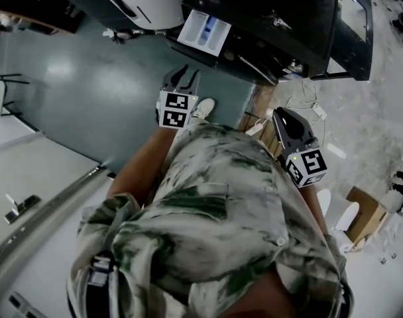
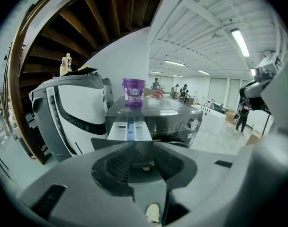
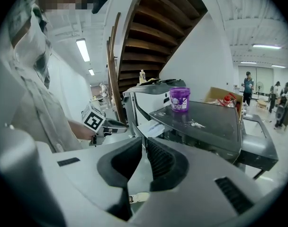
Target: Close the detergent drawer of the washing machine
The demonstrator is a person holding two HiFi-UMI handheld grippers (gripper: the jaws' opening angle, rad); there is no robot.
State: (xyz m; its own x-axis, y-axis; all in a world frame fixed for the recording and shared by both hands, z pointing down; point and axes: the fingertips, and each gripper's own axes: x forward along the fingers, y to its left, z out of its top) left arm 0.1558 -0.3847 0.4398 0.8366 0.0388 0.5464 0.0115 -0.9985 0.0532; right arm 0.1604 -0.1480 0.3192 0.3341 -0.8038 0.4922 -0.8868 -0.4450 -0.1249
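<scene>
The dark washing machine [image 1: 268, 18] stands ahead of me with its white and blue detergent drawer [image 1: 205, 30] pulled out from the front. In the left gripper view the drawer [image 2: 130, 129] sits straight beyond the jaws, a short way off. My left gripper [image 2: 143, 155] is open and empty; in the head view it [image 1: 181, 85] hovers over the green floor below the drawer. My right gripper [image 3: 144, 141] has its jaws drawn almost together with nothing between them. It [image 1: 284, 121] is held at the right, short of the machine's corner.
A purple tub [image 2: 133, 92] stands on the washer's top. A white and grey appliance [image 2: 68, 112] stands beside the washer, under a wooden staircase [image 3: 153, 27]. A cardboard box [image 1: 364, 211] lies on the floor at the right. People stand far back in the hall.
</scene>
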